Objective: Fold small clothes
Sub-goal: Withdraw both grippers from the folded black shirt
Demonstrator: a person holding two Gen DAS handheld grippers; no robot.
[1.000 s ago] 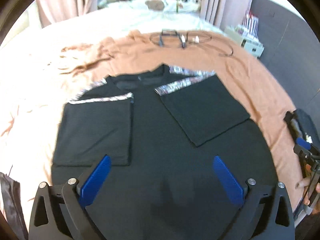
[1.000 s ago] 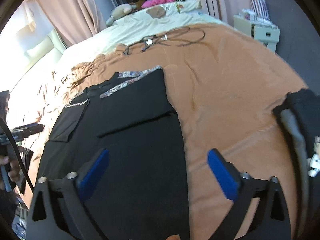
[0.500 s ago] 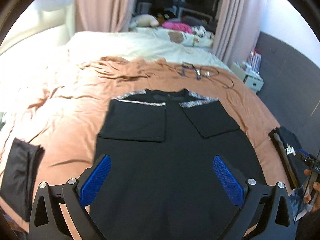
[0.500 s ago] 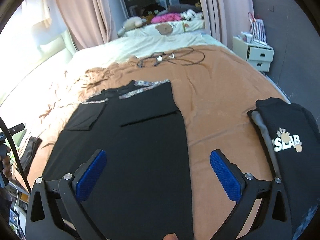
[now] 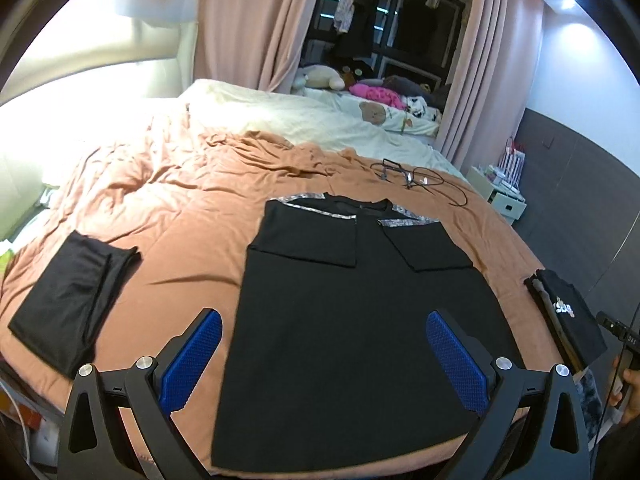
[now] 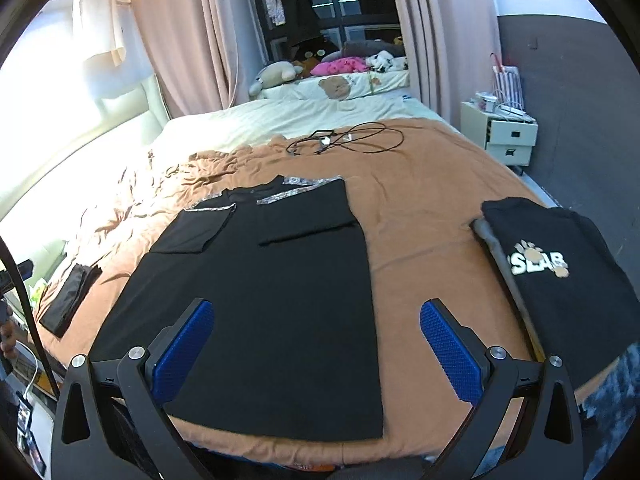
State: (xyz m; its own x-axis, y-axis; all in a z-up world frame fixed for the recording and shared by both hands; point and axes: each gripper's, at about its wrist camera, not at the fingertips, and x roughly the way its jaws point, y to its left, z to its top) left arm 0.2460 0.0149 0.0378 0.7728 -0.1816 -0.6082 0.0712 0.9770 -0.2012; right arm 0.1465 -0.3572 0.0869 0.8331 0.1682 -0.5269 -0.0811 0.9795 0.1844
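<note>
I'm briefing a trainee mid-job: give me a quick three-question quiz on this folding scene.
1. True or false: both sleeves of the black shirt lie folded inward.
2. What do the left gripper and right gripper hold? A) shirt hem B) nothing C) cable
3. What lies beyond the shirt's collar on the brown blanket?

Key: 1 true; 2 B, both are open; 3 a black cable.

Shirt (image 5: 352, 320) – matt black cloth, patterned trim at the shoulders. Blanket (image 5: 180, 216) – soft, creased tan cloth. Pads (image 6: 182, 346) – blue, dimpled; gripper frames matt black plastic.
</note>
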